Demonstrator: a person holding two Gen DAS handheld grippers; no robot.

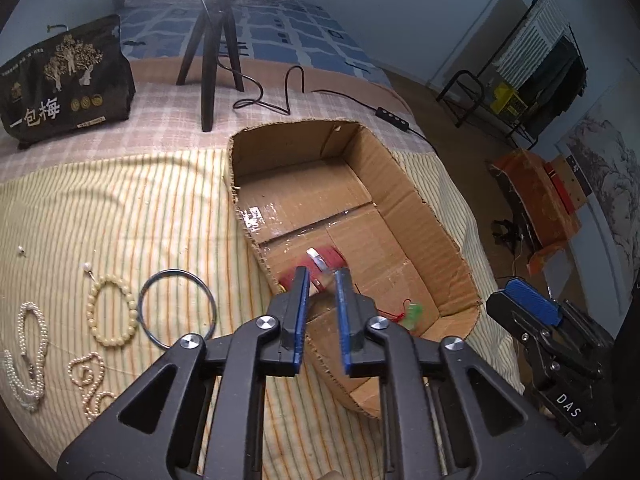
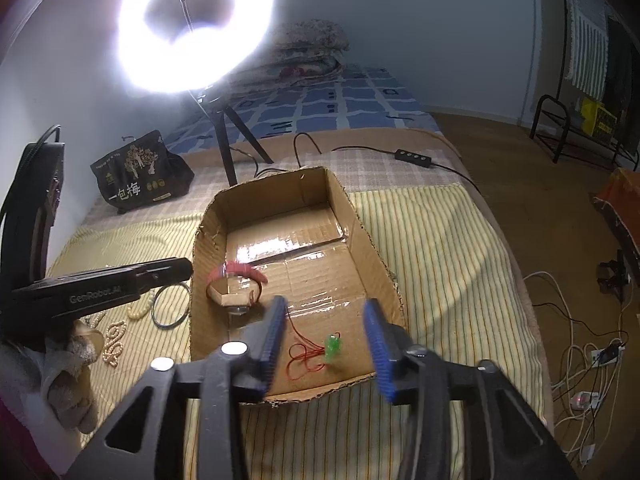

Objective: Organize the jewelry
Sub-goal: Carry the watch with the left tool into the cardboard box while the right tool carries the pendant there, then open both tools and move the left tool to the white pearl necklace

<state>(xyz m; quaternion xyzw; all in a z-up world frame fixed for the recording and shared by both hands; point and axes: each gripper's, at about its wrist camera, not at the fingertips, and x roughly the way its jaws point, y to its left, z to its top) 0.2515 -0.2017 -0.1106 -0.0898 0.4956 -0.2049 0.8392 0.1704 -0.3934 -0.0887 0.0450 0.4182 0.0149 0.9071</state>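
On the striped yellow cloth [image 1: 132, 208] covering the bed sits an open cardboard box [image 1: 400, 184], its far end toward a ring light [image 2: 192, 28] on a tripod [image 1: 210, 48].

Your left gripper [image 1: 322, 276] hovers over the near left part of the box. Its 2 blue-padded jaws stand slightly apart, and nothing is pinched between them. Beyond their tips a red watch [image 2: 236, 276] lies on the box floor; in the left wrist view it is blurred.

Your right gripper [image 2: 326, 312] is at the near end of the box with its jaws spread wide and empty. Between them, on the box floor, lies a green pendant [image 2: 333, 346] with a thin red cord [image 2: 302, 354], touching neither pad.

To the left of the box, on the cloth, more jewelry lies loose: a thin metal bangle [image 1: 176, 308] just beside the box wall, a cream bead bracelet [image 1: 110, 308] touching the bangle, 2 pearl strands [image 1: 30, 356] nearer the left edge, and a small earring [image 1: 87, 269] just beyond the bracelet.

A dark printed bag [image 1: 68, 80] stands far left beside the tripod.
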